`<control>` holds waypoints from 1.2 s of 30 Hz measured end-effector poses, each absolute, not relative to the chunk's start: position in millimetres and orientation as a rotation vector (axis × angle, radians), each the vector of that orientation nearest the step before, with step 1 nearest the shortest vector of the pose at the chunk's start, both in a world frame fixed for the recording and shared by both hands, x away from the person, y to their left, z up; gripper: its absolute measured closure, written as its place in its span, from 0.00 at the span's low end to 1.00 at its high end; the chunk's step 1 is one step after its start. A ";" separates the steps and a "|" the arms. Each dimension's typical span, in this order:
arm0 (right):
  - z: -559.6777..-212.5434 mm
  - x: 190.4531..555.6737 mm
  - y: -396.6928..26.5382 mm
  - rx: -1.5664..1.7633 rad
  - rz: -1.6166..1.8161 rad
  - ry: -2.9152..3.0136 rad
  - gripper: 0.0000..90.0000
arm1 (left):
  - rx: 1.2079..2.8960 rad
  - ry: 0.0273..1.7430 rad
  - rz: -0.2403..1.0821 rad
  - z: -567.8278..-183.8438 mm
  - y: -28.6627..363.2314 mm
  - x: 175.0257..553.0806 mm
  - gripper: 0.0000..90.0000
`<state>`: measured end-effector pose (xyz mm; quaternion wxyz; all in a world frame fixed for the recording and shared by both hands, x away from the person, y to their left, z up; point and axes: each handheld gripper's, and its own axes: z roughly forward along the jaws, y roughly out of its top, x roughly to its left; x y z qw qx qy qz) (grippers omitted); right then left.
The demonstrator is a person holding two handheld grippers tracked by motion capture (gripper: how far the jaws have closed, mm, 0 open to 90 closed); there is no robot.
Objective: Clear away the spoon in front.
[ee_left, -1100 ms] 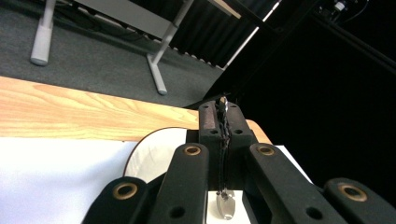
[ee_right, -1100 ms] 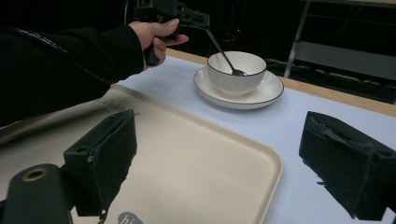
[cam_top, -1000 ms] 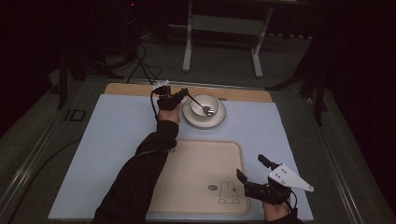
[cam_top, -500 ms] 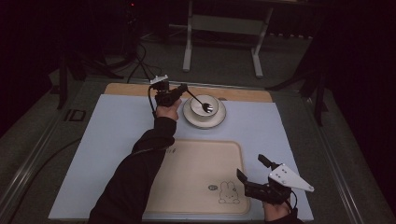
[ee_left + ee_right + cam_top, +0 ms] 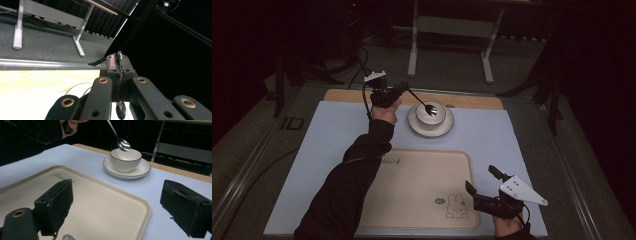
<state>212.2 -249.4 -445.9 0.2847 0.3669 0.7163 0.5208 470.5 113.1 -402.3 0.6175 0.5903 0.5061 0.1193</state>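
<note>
The left gripper [image 5: 398, 91] is pinching the handle of a spoon [image 5: 421, 102], with its jaws pressed tight on it. A second ago the spoon's round end was lying down in the cup [image 5: 432, 112]. Now it has come up and hangs just over the cup, not touching it. In the right gripper view the spoon [image 5: 121, 142] floats right above the cup's [image 5: 125, 159] rim, and the cup sits on its saucer [image 5: 140, 171]. In the left gripper view the thin handle [image 5: 119, 75] runs straight up between the two black jaws.

The right gripper [image 5: 486, 189] rests at the near corner of the tray [image 5: 412, 190], beside the little bunny picture [image 5: 455, 207]. Its jaws are spread wide with nothing in them, and it has not moved.

So I think the spoon is being lifted out of the cup. It looks free now. The tray is bare, so maybe the spoon goes there next, but I can't be sure.
</note>
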 end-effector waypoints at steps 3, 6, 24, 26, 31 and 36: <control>-446.0 212.3 -248.9 0.980 1.390 1.916 0.12 | 1.378 1.141 0.281 -390.7 118.3 463.9 1.00; -446.1 212.3 -248.4 0.980 1.389 1.917 0.12 | 1.381 1.134 0.274 -385.5 121.0 460.9 1.00; -446.7 212.4 -243.9 0.966 1.383 1.928 0.12 | 1.462 1.041 0.240 -344.1 152.0 425.0 1.00; -446.7 212.4 -243.9 0.966 1.382 1.927 0.12 | 1.461 1.041 0.238 -343.5 154.3 423.2 1.00; -446.6 212.4 -243.6 0.965 1.382 1.925 0.12 | 1.501 1.021 0.239 -339.4 162.1 412.1 1.00; -446.4 212.3 -243.2 0.960 1.381 1.923 0.12 | 1.535 0.991 0.225 -336.3 167.9 400.8 1.00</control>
